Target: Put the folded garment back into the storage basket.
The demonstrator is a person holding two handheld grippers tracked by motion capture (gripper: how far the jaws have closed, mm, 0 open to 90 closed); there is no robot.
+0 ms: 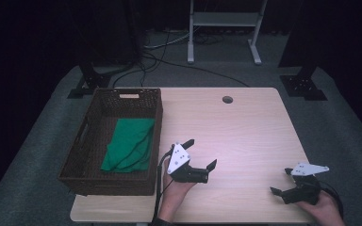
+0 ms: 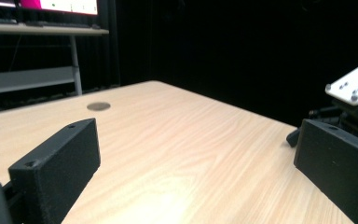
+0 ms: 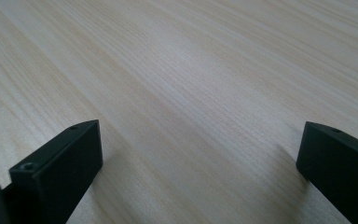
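Both grippers: held over the bare wooden table [image 1: 245, 122], nothing gripped by either.
Left gripper [image 1: 201, 154]: jaws spread wide apart and empty; it is held just right of the basket, aimed out across the tabletop.
Right gripper [image 1: 283, 181]: jaws likewise apart and empty, low over the wood at the near right corner, well apart from the basket.
Green cloth [image 1: 128, 143]: seen lying loosely folded inside the brown woven basket [image 1: 87, 174], toward its right wall, touched by no gripper.
Done, as judged: the cloth appears stowed and released.
Left, as judged: little or nothing; no other loose item is seen on the table.
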